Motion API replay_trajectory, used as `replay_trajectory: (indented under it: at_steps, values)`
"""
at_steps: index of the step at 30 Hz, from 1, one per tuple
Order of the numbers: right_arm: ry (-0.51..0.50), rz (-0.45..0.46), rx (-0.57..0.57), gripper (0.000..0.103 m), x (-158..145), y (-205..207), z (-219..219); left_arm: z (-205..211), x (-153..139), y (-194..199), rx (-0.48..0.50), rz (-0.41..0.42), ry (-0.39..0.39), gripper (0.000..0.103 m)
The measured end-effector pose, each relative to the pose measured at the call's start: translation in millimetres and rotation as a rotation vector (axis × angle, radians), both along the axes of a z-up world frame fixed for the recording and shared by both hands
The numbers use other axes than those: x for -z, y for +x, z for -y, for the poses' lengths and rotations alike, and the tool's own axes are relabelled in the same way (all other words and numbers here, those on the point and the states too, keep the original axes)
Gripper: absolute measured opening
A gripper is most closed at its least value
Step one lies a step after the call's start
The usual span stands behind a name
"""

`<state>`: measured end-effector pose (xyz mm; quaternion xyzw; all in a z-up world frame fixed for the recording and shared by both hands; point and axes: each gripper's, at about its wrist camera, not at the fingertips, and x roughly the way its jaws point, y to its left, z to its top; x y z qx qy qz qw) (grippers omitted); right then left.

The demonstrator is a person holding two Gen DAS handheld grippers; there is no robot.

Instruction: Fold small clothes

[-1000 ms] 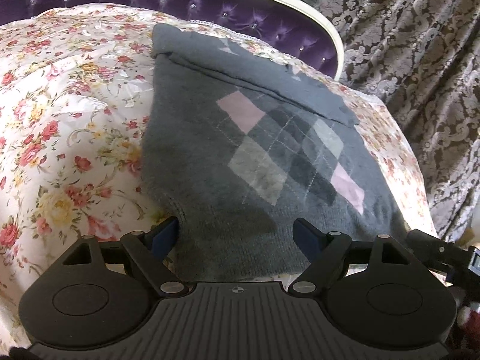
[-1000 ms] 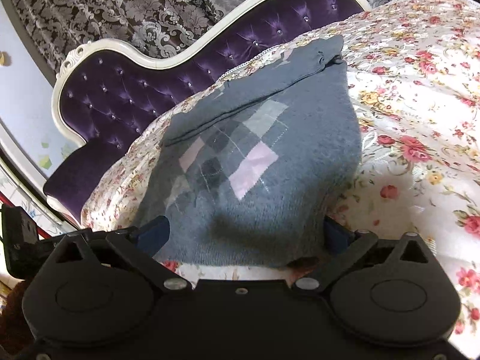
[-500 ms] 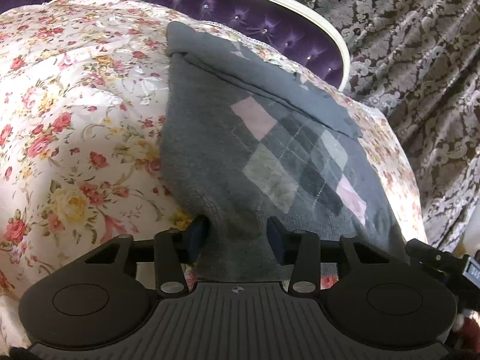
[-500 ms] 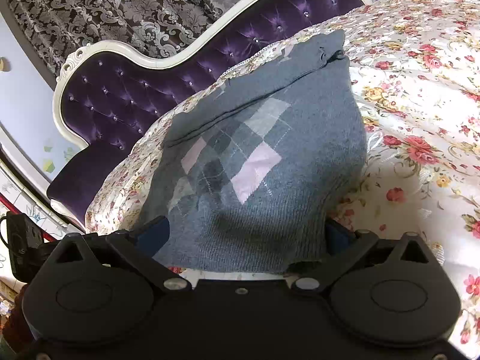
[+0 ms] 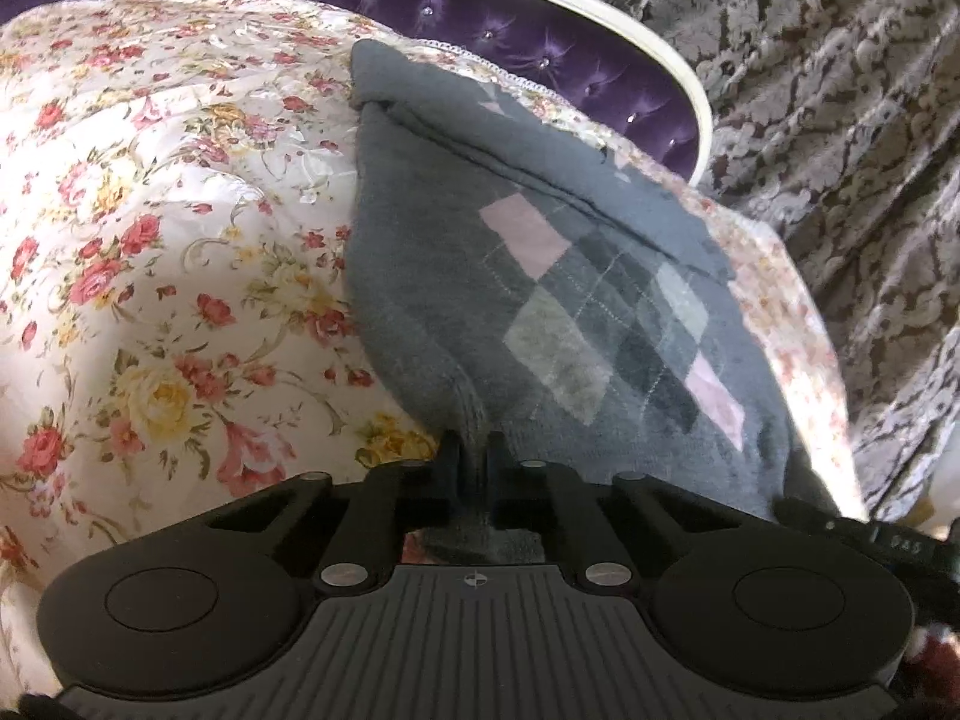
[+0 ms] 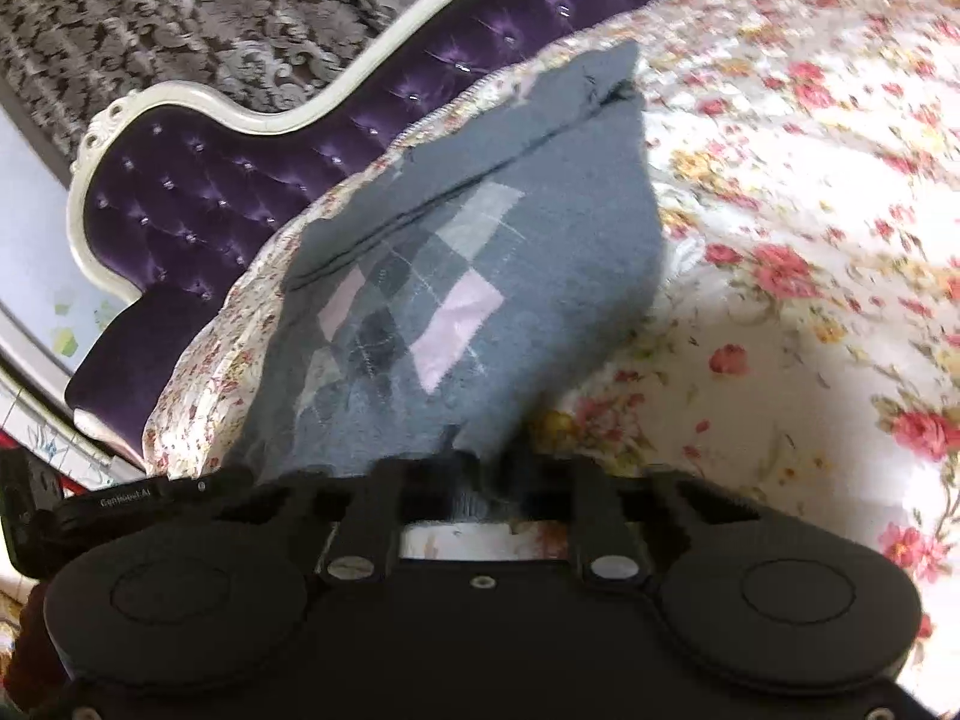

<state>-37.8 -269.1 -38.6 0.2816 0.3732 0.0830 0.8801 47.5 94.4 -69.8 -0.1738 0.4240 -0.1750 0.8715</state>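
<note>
Room: patterned grey curtain point(image 5: 840, 120), purple tufted headboard point(image 6: 198, 210). Floral quilt point(image 5: 150, 240), soft, yielding. Grey argyle sweater point(image 5: 570, 312) lies flat on quilt: light, limp knit, likely sags; take near hem corners. Left gripper point(image 5: 474, 468) clenched on hem; right gripper point(image 6: 480, 480) closing, hem bunched between jaws.

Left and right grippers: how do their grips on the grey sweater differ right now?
The left gripper is shut on a thin pinch of the sweater at its near left corner; the right gripper is closing on a thicker wad at the near right corner.
The left view is sharp; the right view is smeared.
Both hold the near hem of the argyle knit, which lies on the floral bedspread.
</note>
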Motion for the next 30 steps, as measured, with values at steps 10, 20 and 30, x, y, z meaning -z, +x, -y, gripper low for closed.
replay_trajectory:
  at_steps: [10,20,30]
  values:
    - [0.009,0.07,-0.002,0.011,-35,-13,4,-10,-52,-8,0.001,0.082,-0.068,0.006]
    - [0.019,0.196,-0.03,0.01,-83,8,8,-2,-96,19,0.065,0.131,-0.085,0.006]
    - [0.02,0.214,-0.063,0.015,-90,32,10,2,-96,22,0.076,0.129,-0.078,0.006]
